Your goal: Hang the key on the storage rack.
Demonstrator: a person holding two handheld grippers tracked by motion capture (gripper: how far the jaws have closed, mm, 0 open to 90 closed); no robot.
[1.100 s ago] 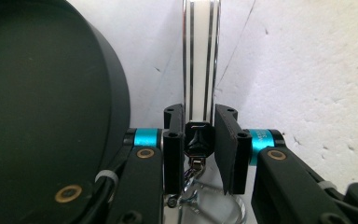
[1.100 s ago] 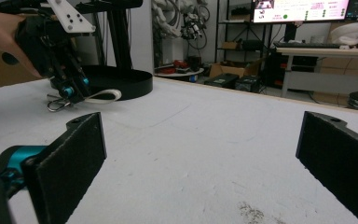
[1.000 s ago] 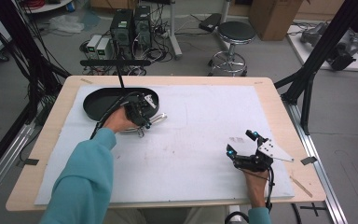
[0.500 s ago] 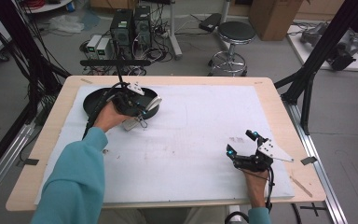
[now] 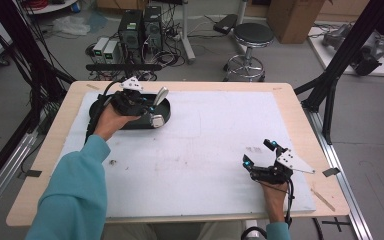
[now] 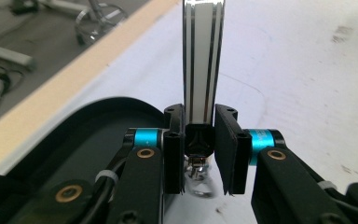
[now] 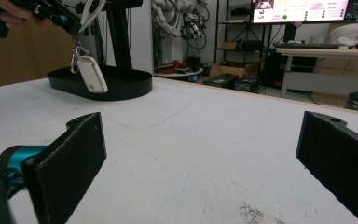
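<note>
My left gripper (image 5: 147, 106) hovers over a black oval tray (image 5: 130, 124) at the table's back left. It is shut on a flat silver clip (image 6: 203, 60), which sticks out past the jaws. A key ring (image 6: 198, 179) and a white fob (image 5: 156, 120) dangle from the clip. In the right gripper view the fob (image 7: 92, 73) hangs in the air just in front of the tray (image 7: 121, 86). My right gripper (image 5: 258, 153) rests near the front right of the white mat, open, with nothing between its pads (image 7: 79, 144).
A white mat (image 5: 205, 135) covers most of the wooden table (image 5: 300, 115). A small dark speck (image 5: 113, 161) lies on the mat at the front left. Beyond the far edge stand a stool (image 5: 252, 37), computer boxes (image 5: 140, 25) and black frame posts.
My left gripper has risen and shifted back over the tray, lifting the clip with the fob off the mat. My right gripper has stayed put.
</note>
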